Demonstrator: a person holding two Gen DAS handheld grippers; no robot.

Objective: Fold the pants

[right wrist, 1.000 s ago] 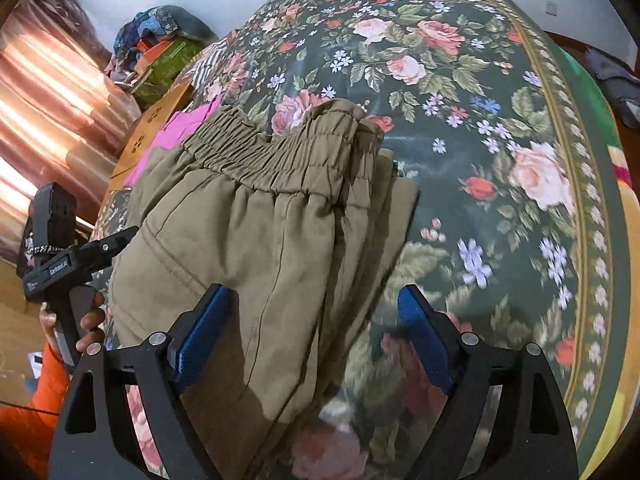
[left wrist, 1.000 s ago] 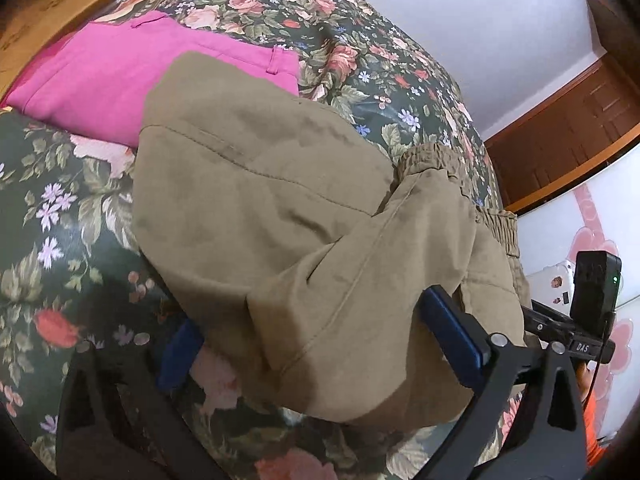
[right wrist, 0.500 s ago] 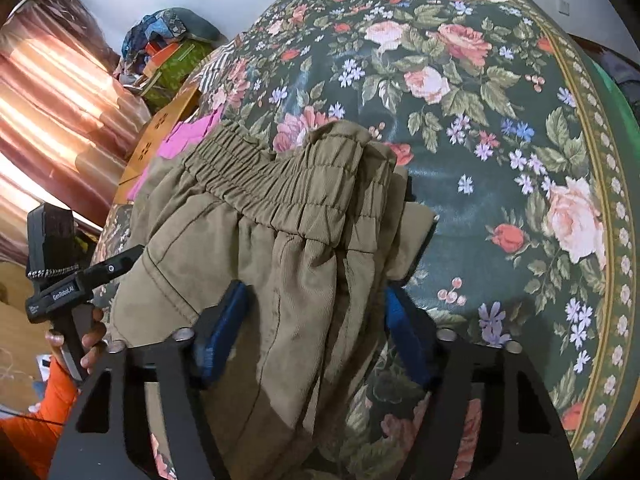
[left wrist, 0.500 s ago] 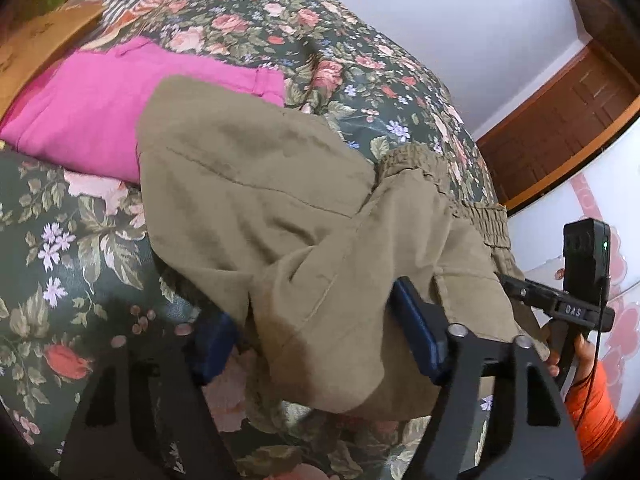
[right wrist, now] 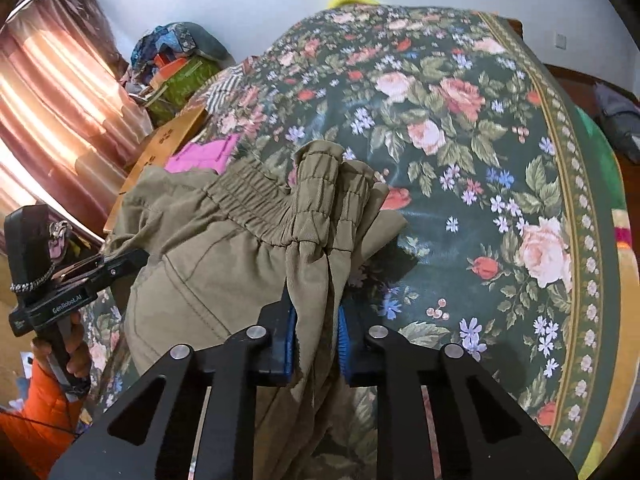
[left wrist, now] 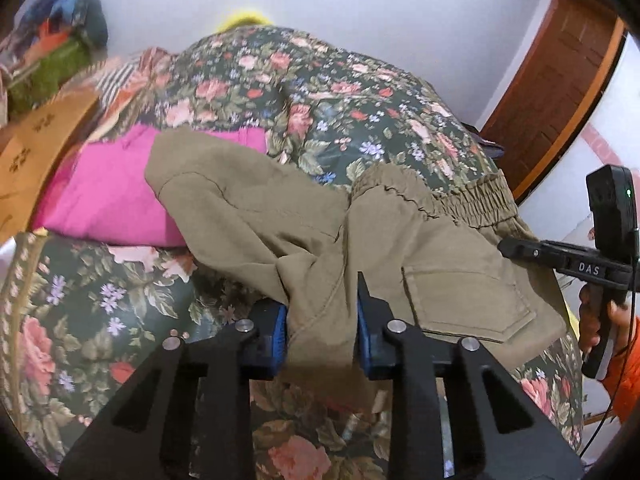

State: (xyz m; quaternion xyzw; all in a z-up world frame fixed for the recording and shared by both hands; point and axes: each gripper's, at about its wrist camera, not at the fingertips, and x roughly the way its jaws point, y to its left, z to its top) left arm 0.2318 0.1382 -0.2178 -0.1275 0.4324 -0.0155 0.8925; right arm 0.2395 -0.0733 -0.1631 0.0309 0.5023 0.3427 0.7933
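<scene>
Pants point(left wrist: 400, 240) gripped at bed's point(right wrist: 500, 140) near edge; our left gripper point(left wrist: 320, 332) and right gripper point(right wrist: 316, 340) just closed, both clamped on cloth. Next, we judge: lift together, fold over.

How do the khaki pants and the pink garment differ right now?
The khaki pants are bunched and pinched by the left gripper and right gripper; the pink garment lies flat, untouched, partly beneath the khaki pants. Both rest on the floral bedspread.

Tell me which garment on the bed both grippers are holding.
The olive pants, clamped by the left gripper and right gripper; the pink garment lies untouched behind.
</scene>
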